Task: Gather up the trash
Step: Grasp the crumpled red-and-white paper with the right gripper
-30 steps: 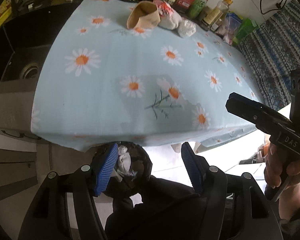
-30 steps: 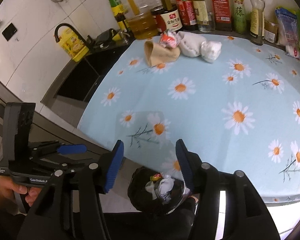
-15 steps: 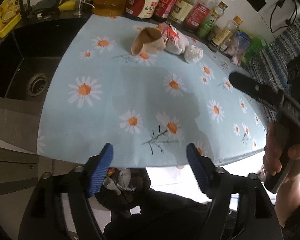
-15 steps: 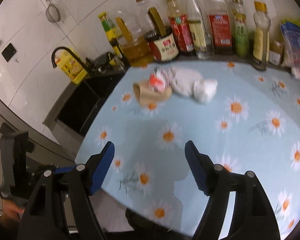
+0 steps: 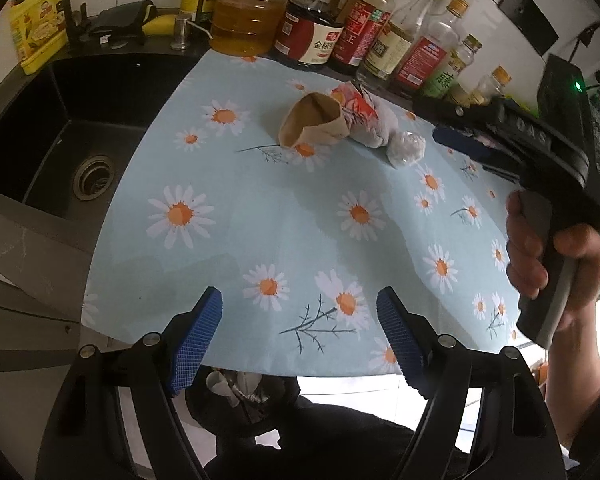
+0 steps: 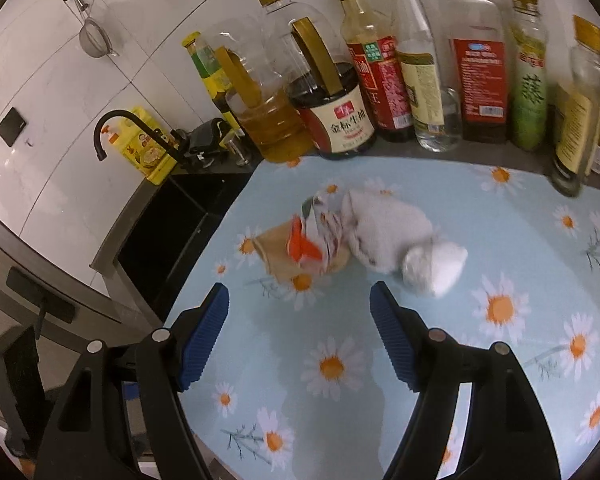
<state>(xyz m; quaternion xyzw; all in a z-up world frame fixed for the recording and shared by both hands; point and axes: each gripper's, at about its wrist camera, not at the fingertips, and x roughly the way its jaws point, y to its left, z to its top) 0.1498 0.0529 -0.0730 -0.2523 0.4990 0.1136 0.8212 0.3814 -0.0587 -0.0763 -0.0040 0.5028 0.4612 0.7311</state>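
Left wrist view: the left gripper (image 5: 298,336) hangs over the near edge of a daisy-print cloth (image 5: 260,216), its blue-padded jaws wide apart after just opening, with nothing between them. Below and behind the fingertips, past the cloth's edge, sits a dark bin (image 5: 240,400) with crumpled scraps inside. Far ahead of the fingers lies the trash: a brown paper cone (image 5: 312,126) on its side, a red-and-white wrapper (image 5: 354,104) touching it, a grey wad (image 5: 374,128) beside that, and a clear crinkled ball (image 5: 406,150) at the right end. To the right of the fingers a hand (image 5: 552,240) grips the handle of the right gripper, which reaches in over the cloth toward the pile. Left of the fingers is a black sink (image 5: 80,128); bottles (image 5: 380,40) line the far edge. Right wrist view: the right gripper (image 6: 300,316) also stands wide, its jaws having just opened and holding nothing. The pile lies just ahead of its fingertips, apart from them: cone (image 6: 276,252) and wrapper (image 6: 314,232) ahead between the fingers, wad (image 6: 384,228) and ball (image 6: 432,266) toward the right finger (image 6: 392,336).
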